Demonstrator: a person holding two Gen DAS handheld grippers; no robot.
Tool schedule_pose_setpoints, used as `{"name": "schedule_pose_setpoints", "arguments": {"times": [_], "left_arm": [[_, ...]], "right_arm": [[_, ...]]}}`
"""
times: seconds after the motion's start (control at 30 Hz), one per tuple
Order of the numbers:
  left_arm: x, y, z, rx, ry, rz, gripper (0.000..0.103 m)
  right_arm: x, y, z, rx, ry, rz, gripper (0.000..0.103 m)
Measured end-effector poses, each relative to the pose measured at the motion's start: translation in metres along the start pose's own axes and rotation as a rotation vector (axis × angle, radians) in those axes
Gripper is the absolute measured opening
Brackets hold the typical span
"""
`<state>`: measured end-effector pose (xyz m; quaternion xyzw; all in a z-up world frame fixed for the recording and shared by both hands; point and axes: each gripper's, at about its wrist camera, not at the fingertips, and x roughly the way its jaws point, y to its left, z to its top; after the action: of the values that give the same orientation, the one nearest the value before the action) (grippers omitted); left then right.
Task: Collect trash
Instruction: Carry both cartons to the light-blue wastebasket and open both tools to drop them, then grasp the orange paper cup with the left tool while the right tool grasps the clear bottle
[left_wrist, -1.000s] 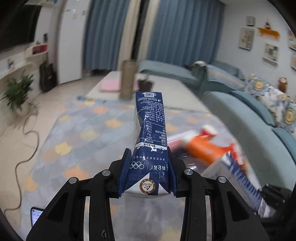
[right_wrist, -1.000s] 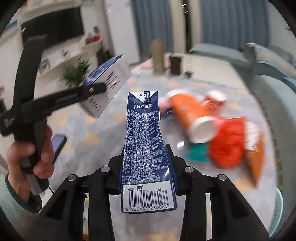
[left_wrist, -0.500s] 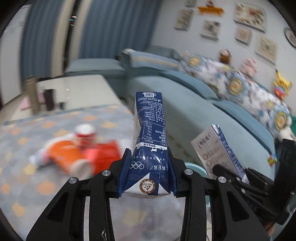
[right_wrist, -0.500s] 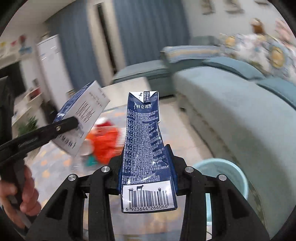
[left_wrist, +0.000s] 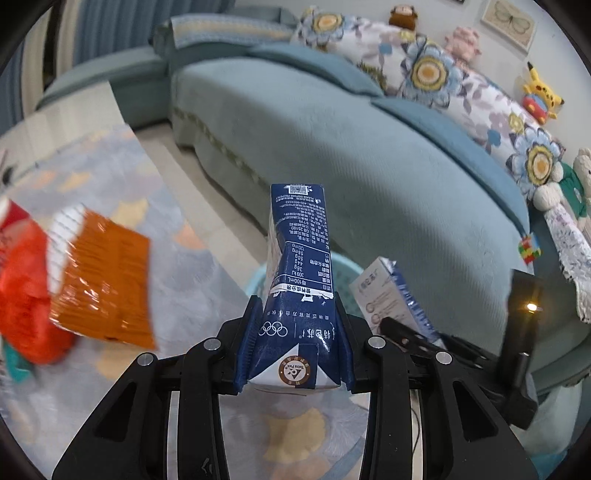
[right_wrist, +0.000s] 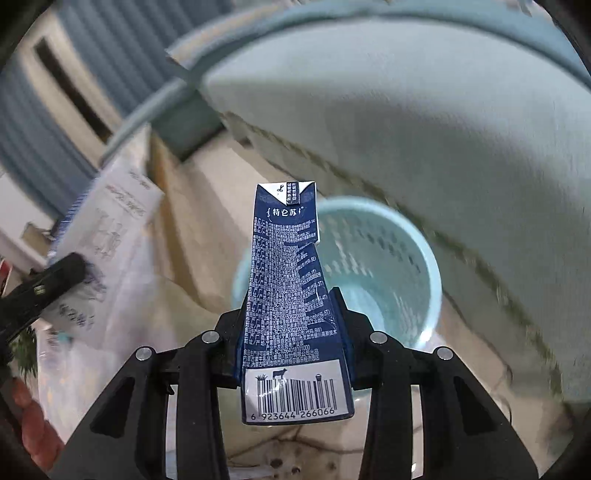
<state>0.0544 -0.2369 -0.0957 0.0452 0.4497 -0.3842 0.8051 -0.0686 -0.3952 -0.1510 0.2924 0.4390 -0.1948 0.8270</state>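
Each hand-held gripper is clamped on a flattened dark-blue milk carton, the left hand-held gripper (left_wrist: 293, 350) on one carton (left_wrist: 299, 288) and the right hand-held gripper (right_wrist: 293, 343) on another (right_wrist: 288, 295), neither yet dropped into the pale-blue plastic mesh wastebasket (right_wrist: 421, 258) on the floor beside the teal sofa (left_wrist: 369, 147). The right wrist view looks straight down into that seemingly empty wastebasket, while the left view alone shows the crumpled orange and red snack wrappers (left_wrist: 99, 288) waiting on the patterned rug (left_wrist: 207, 295).
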Motion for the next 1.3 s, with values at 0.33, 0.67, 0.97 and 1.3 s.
{"name": "schedule_pose_setpoints", "arguments": {"times": [0.33,0.67,0.97,1.3], "left_arm": [[0.027,0.008,-0.009,-0.01,0.067,-0.004,0.047],[-0.007,0.017,-0.005,-0.024,-0.024,-0.028,0.053],[-0.065,0.024,0.002,-0.038,-0.16,0.0,0.053],[-0.166,0.076,0.004,-0.123,-0.347,0.122,0.066]], "right_arm": [[0.049,-0.029,-0.019,0.094,0.146,-0.049,0.037],[0.019,-0.021,-0.004,0.072,0.07,-0.039,0.044],[-0.037,0.047,0.003,-0.112,-0.097,0.013,0.044],[-0.091,0.154,-0.006,-0.333,-0.249,0.154,0.044]]}}
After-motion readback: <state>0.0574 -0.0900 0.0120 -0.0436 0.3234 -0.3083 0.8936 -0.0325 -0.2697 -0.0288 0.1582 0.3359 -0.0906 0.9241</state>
